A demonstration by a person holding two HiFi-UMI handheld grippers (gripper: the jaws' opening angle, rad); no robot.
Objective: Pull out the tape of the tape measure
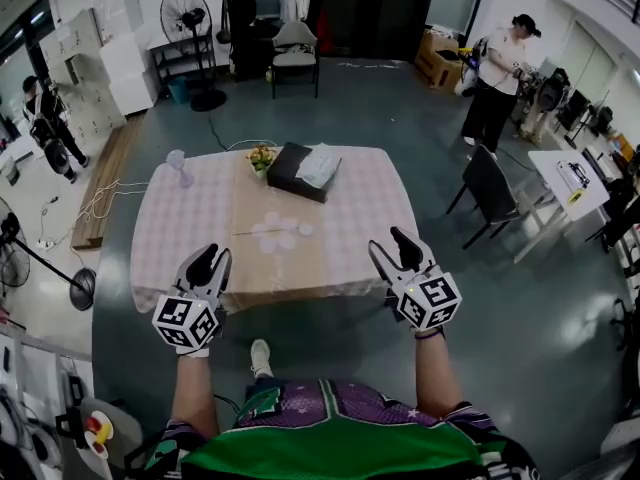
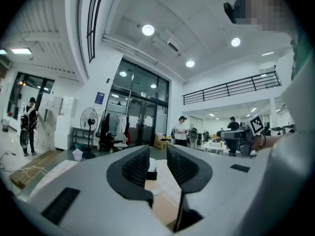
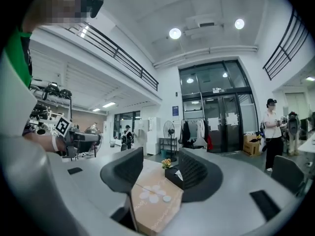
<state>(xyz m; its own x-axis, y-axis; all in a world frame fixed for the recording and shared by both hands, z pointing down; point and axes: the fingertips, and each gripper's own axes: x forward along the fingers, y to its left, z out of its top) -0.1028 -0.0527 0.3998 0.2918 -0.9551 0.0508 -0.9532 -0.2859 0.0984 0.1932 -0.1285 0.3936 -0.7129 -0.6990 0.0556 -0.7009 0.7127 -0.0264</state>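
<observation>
A wide grey floor (image 1: 330,98) surrounds the worktop (image 1: 190,218), which wears a checked cloth (image 1: 375,208) with a brown runner (image 1: 262,268) down its middle. Off to the right a black chair (image 1: 490,193) stands well apart from the worktop. A person (image 1: 497,73) stands farther back on that side, and a standing fan (image 1: 187,13) is at the far left. On the far end of the runner I see a dark tissue box (image 1: 295,173). A small bunch of flowers (image 1: 261,156) sits just beside its left corner, and a clear glass (image 1: 179,165) stands on the cloth farther left. My left claw (image 1: 214,256) sits over the near edge, its jaws a narrow gap apart with nothing in it. My right claw (image 1: 388,243) is at the same edge, jaws spread wider, also empty. Open cloth lies between both claws and the box. I cannot pick out the tape measure in any view.
</observation>
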